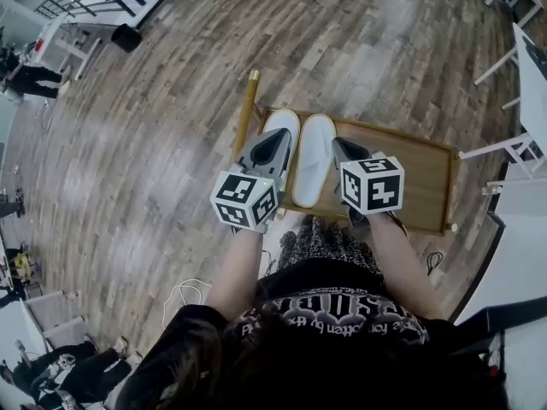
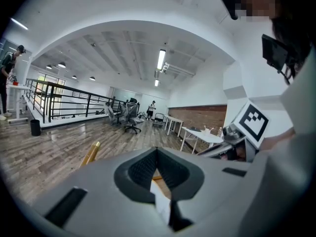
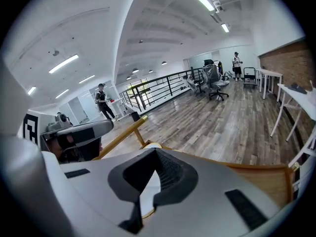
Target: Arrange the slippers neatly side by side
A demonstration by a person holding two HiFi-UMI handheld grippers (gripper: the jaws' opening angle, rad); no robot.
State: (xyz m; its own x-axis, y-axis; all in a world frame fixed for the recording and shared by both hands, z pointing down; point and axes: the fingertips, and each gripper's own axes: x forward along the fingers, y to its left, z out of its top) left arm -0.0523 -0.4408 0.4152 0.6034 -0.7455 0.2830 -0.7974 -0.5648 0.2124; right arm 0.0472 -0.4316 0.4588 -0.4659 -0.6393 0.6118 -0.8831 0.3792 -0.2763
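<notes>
Two white slippers lie side by side on a low wooden cart (image 1: 420, 176), toes pointing away from me. The left slipper (image 1: 285, 124) is partly covered by my left gripper (image 1: 279, 142), which hovers over it with its jaws shut and nothing between them. The right slipper (image 1: 314, 159) shows in full. My right gripper (image 1: 341, 147) hangs just to its right, over the wood, also shut and empty. In the left gripper view a strip of white slipper (image 2: 161, 204) shows below the closed tips (image 2: 157, 150). The right gripper view shows the same white slipper (image 3: 149, 187) under its closed tips (image 3: 157, 151).
The cart has a gold handle bar (image 1: 249, 108) on its left side and stands on a wood-plank floor. White table legs (image 1: 504, 62) rise at the right. A black bin (image 1: 126, 37) stands far left, and a white cable (image 1: 182, 295) lies by my feet.
</notes>
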